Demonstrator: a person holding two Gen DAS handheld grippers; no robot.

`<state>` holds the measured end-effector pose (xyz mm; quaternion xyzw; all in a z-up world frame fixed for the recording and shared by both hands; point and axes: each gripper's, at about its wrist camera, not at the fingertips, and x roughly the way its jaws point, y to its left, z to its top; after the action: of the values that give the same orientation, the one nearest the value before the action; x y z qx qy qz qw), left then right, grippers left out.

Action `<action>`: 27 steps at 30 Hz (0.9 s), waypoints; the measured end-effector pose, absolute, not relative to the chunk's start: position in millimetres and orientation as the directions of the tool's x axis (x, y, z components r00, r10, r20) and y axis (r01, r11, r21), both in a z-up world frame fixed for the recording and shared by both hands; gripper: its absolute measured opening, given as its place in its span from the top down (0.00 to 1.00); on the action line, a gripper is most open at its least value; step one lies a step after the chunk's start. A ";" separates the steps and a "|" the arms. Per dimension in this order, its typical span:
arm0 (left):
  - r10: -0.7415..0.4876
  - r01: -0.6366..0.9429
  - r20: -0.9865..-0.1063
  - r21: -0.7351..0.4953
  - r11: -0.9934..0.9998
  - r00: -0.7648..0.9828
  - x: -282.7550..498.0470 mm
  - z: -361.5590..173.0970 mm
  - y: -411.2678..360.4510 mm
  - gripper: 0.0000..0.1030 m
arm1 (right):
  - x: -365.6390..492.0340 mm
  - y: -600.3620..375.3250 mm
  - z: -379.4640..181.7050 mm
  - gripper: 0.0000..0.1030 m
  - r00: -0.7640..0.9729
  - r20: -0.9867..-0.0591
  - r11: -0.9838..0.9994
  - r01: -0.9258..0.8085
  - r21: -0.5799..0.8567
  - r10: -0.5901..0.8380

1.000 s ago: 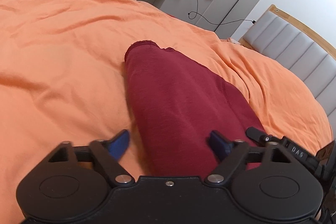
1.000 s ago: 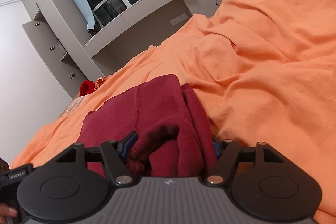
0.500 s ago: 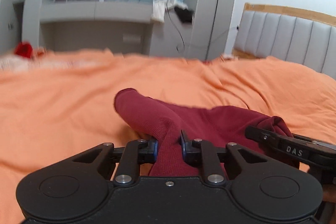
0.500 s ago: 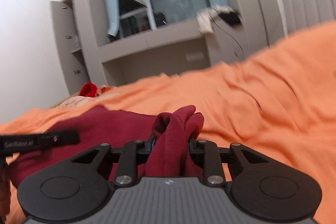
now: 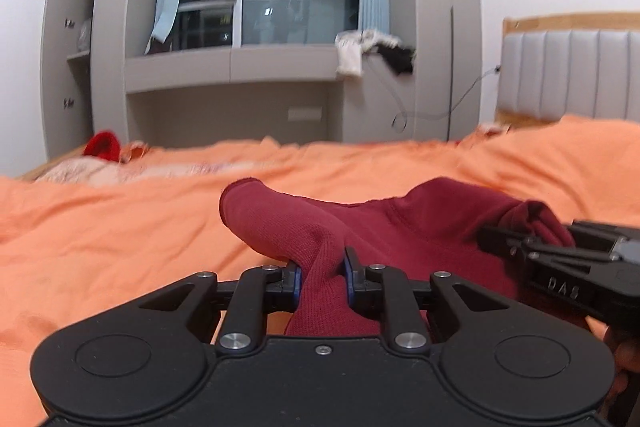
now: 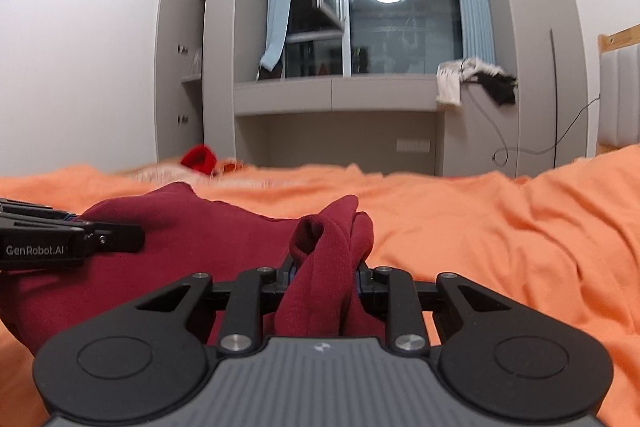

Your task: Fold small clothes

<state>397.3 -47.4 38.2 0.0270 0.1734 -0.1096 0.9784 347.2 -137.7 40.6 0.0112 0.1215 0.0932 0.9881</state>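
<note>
A dark red garment [image 5: 404, 227] lies on the orange bedspread [image 5: 100, 239], lifted at its near edge. My left gripper [image 5: 322, 277] is shut on a bunched fold of its left side. My right gripper [image 6: 325, 273] is shut on a thicker bunch of the same garment [image 6: 208, 231] at its right side. Each gripper shows in the other's view: the right gripper [image 5: 532, 247] at the right edge, the left gripper [image 6: 136, 237] at the left edge. The cloth sags between the two grips.
A bright red item [image 5: 102, 145] and pale patterned cloth lie at the bed's far left. Beyond the bed stand grey cabinets and a window ledge [image 6: 340, 91] with white and black clothes draped on it. A padded headboard [image 5: 568, 75] is at the right.
Both grippers went from open around the garment's near edge to shut on it, then rose and levelled out, lifting the cloth off the bedspread. The right one also moved sideways.
</note>
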 end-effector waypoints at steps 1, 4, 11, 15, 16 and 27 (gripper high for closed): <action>-0.197 0.218 -0.364 0.017 0.976 0.910 399.3 35.0 -45.4 0.79 | 348.7 -137.6 38.6 0.73 0.950 -0.251 0.983 -0.178 0.048 0.185; -0.177 0.200 -0.406 0.016 0.980 0.897 400.6 27.1 -40.0 0.77 | 349.8 -142.1 36.5 0.72 0.941 -0.286 0.983 -0.166 0.078 0.181; -0.165 0.152 -0.469 -0.066 0.986 0.867 406.0 20.4 -26.5 0.71 | 351.8 -151.7 25.9 0.54 0.913 -0.377 0.986 -0.124 0.111 0.157; -0.136 0.123 -0.483 -0.060 0.991 0.865 401.7 14.0 -25.3 0.63 | 351.7 -160.4 22.3 0.44 0.903 -0.402 0.985 -0.101 0.140 0.150; -0.131 0.116 -0.484 -0.060 0.991 0.865 400.7 13.3 -24.9 0.62 | 351.6 -160.9 21.9 0.43 0.902 -0.405 0.985 -0.098 0.143 0.148; -0.060 -0.024 -0.499 -0.161 0.987 0.864 394.0 15.9 -10.0 0.15 | 336.5 -169.8 27.0 0.14 0.922 -0.357 0.981 -0.096 0.167 0.151</action>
<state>394.0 -10.0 15.9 -0.0810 0.2602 -0.0095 0.9621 336.5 -169.8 27.0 0.0734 0.1873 0.0631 0.9775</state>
